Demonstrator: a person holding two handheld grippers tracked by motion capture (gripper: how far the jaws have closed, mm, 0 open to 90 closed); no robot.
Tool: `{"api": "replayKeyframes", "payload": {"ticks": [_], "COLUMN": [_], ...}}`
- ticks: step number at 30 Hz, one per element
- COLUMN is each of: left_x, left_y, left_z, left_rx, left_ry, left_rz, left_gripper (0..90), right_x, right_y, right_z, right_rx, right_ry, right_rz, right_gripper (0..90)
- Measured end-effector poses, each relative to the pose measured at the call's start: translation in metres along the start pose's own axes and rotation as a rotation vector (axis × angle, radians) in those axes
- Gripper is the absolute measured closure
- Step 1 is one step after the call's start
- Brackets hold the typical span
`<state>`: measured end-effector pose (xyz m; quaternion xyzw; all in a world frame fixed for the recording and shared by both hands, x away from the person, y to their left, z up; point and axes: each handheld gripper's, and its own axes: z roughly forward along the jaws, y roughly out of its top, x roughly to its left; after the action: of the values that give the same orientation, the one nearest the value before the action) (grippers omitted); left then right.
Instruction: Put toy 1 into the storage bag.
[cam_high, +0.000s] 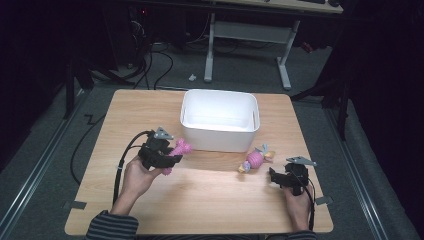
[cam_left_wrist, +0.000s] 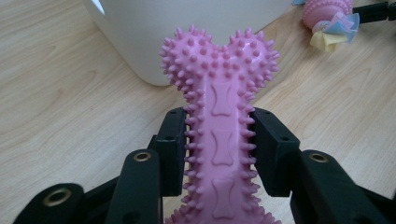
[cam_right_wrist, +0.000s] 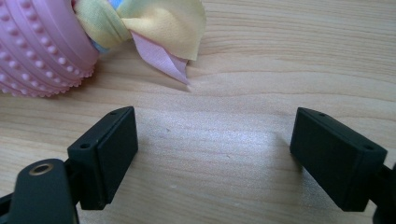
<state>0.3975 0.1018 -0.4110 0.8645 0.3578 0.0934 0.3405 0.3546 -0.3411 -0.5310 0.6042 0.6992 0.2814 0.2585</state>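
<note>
The left gripper (cam_high: 169, 153) has its jaws clamped on a pink spiky bone (cam_high: 178, 150), holding it by the shaft a little way in front of the white bin (cam_high: 220, 120). From the left gripper view the bone (cam_left_wrist: 219, 135) stands up between the two black pads (cam_left_wrist: 173, 149), one pressing each side of the shaft, its knobbly forked end pointing toward the bin's wall (cam_left_wrist: 187, 32). The bone looks to be off the table (cam_high: 210, 200), carried in the person's left hand (cam_high: 137, 175). Over on the right, the right gripper (cam_high: 272, 176) sits low on the tabletop with its jaws spread wide and nothing between them. Just ahead of it lies a pink ribbed ball (cam_high: 255, 159) with pastel cloth tails, near the bin's front right corner but apart from it. In the right gripper view the ball (cam_right_wrist: 37, 46) and its yellow and pink cloth (cam_right_wrist: 159, 28) lie beyond the left pad (cam_right_wrist: 109, 149), clear of both pads, with bare wood between them. The person's striped sleeve (cam_high: 112, 226) shows at the table's near edge.
</note>
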Motion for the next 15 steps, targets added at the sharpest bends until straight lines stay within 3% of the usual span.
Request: {"api": "replayKeyframes", "payload": {"ticks": [4,15], "left_x": [-0.002,0.001], "left_y": [0.012,0.039], "left_z": [-0.008,-0.024], "left_rx": [-0.016,-0.060], "left_ry": [0.001,-0.023], "left_rz": [0.024,0.032], "left_gripper": [58.6,58.7], "right_x": [0.000,0.000], "right_y": [0.000,0.000], "right_z": [0.000,0.000], "right_rx": [0.000,0.000], "right_ry": [0.000,0.003], "right_rz": [0.000,-0.002], "right_gripper": [15.0,15.0]}}
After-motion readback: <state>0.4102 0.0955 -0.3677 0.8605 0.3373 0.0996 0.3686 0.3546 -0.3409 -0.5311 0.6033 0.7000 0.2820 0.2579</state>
